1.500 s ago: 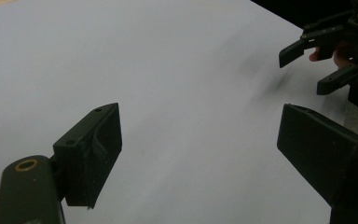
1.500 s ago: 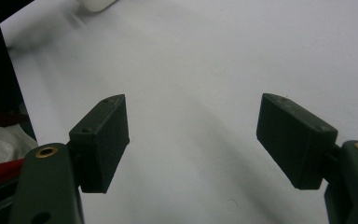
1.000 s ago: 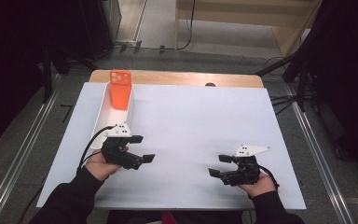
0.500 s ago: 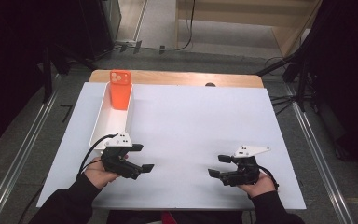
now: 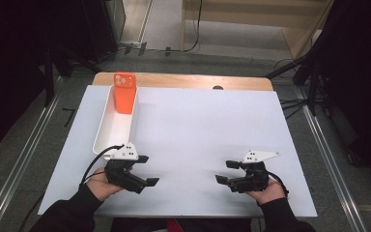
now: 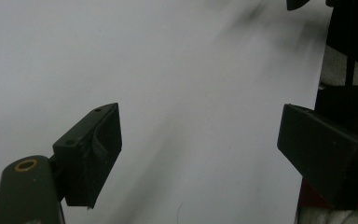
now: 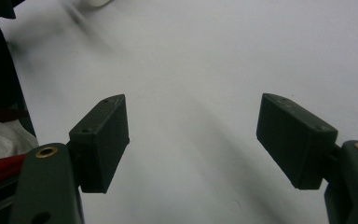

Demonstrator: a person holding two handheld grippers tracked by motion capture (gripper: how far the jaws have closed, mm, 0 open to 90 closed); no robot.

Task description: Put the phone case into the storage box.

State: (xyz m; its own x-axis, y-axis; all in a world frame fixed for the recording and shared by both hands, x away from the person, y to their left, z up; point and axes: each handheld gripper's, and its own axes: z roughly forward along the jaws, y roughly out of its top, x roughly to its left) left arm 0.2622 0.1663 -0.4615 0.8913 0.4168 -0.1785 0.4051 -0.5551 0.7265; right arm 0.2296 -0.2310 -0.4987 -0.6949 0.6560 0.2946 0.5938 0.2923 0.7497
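Observation:
An orange phone [image 5: 124,93] leans upright at the far end of a long white tray [image 5: 107,135] on the left of the white sheet [image 5: 203,121]. Just in front of the tray's near end, a hand holds my left gripper [image 5: 147,170], which points right. Its jaws stand apart with bare sheet between them, as the left gripper view [image 6: 200,144] confirms. My right gripper [image 5: 226,171] rests near the front right and points left. It is open over bare sheet, also seen in the right gripper view [image 7: 193,140].
A wooden strip of the table [image 5: 183,80] runs along the far edge of the sheet. Metal rails [image 5: 24,159] flank the table on both sides. A black cable [image 5: 94,164] loops from the left gripper.
My left gripper has drifted a little toward the near edge of the table and turned slightly. The right gripper has stayed where it was.

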